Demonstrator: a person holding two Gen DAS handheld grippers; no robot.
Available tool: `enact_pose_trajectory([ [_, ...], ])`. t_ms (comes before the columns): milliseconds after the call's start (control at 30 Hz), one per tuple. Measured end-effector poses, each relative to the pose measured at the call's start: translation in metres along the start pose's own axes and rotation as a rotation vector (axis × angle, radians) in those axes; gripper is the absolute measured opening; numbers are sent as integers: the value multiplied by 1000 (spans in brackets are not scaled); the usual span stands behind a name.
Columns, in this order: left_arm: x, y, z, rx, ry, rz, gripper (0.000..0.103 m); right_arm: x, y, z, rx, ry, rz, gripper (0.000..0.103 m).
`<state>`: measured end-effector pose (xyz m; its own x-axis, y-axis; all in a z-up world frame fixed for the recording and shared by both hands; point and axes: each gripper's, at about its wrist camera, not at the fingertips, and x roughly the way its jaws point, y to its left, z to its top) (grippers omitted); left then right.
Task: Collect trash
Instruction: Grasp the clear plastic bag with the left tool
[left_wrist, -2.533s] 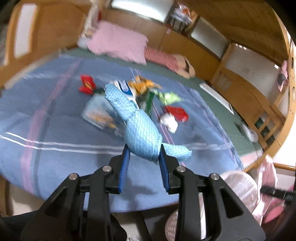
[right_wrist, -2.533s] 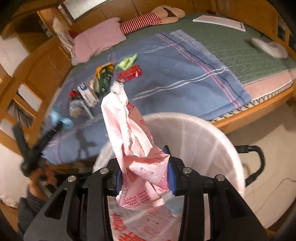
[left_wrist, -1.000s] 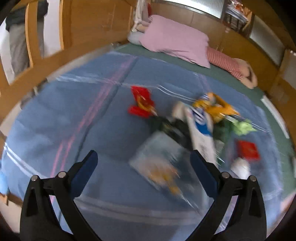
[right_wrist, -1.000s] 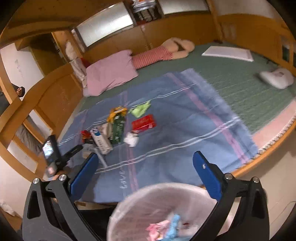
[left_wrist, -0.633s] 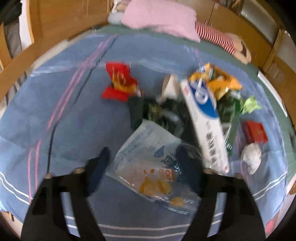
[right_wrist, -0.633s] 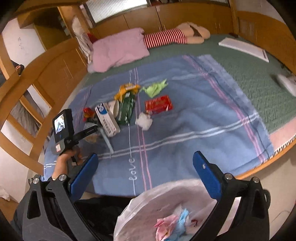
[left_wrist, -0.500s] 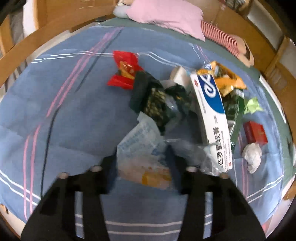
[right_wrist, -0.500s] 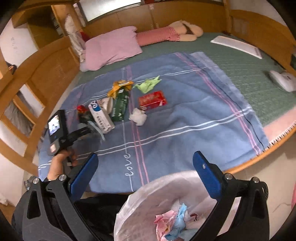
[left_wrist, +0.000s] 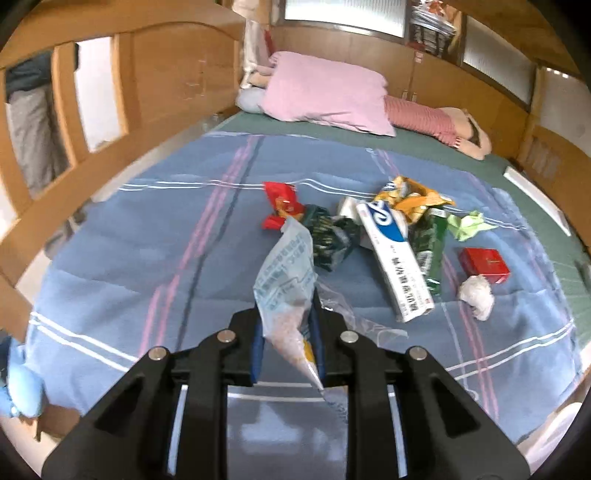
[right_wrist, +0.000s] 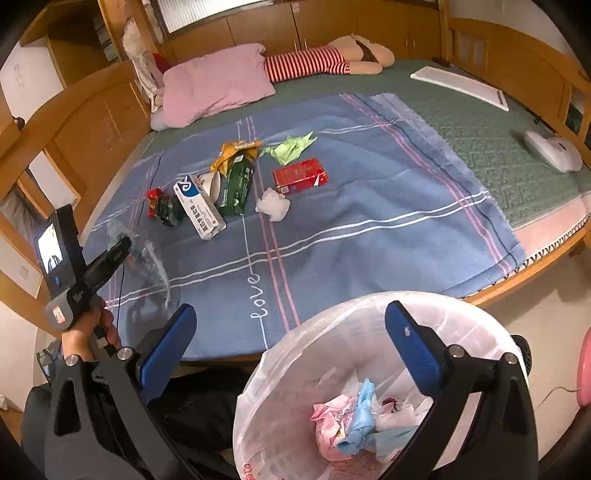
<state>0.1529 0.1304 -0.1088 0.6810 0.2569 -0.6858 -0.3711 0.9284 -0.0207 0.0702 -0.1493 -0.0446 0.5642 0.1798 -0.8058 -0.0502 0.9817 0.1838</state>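
My left gripper (left_wrist: 286, 343) is shut on a clear plastic snack bag (left_wrist: 286, 280) and holds it lifted above the blue blanket (left_wrist: 147, 258); from the right wrist view the gripper (right_wrist: 123, 245) is at the blanket's left edge with the bag (right_wrist: 151, 264) hanging from it. Trash lies mid-blanket: a white and blue box (left_wrist: 397, 258), a green packet (left_wrist: 430, 251), a red wrapper (left_wrist: 280, 203), a red box (left_wrist: 484, 264), a crumpled tissue (left_wrist: 476, 295), a green paper (left_wrist: 469, 225). My right gripper (right_wrist: 291, 339) is open and empty above a bag-lined trash bin (right_wrist: 373, 391).
The bin holds pink and blue trash (right_wrist: 351, 417). A pink pillow (left_wrist: 328, 94) and a striped doll (left_wrist: 432, 123) lie at the head of the bed. Wooden bed rails (left_wrist: 92, 122) run along the left. A white device (right_wrist: 554, 149) lies on the green mattress.
My left gripper closed on the clear snack bag and lifted it off the blanket toward the near edge. My right gripper stayed open over the bin.
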Motion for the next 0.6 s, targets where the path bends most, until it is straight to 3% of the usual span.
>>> enact_pose_trajectory([
  [67,-6,5,-2,-3,-21,98,22,-3,-4,-1,6,-7,-19,100],
  [167,-15,15,-1,-40,-40,141,21,-4,-11,-2,22,1,-43,100],
  [467,-22,45,-9,-162,-9,77,21,6,-8,-6,31,38,-41,100],
  [600,-14,55,-13,-244,36,-25,21,11,-2,-6,22,43,-47,100],
])
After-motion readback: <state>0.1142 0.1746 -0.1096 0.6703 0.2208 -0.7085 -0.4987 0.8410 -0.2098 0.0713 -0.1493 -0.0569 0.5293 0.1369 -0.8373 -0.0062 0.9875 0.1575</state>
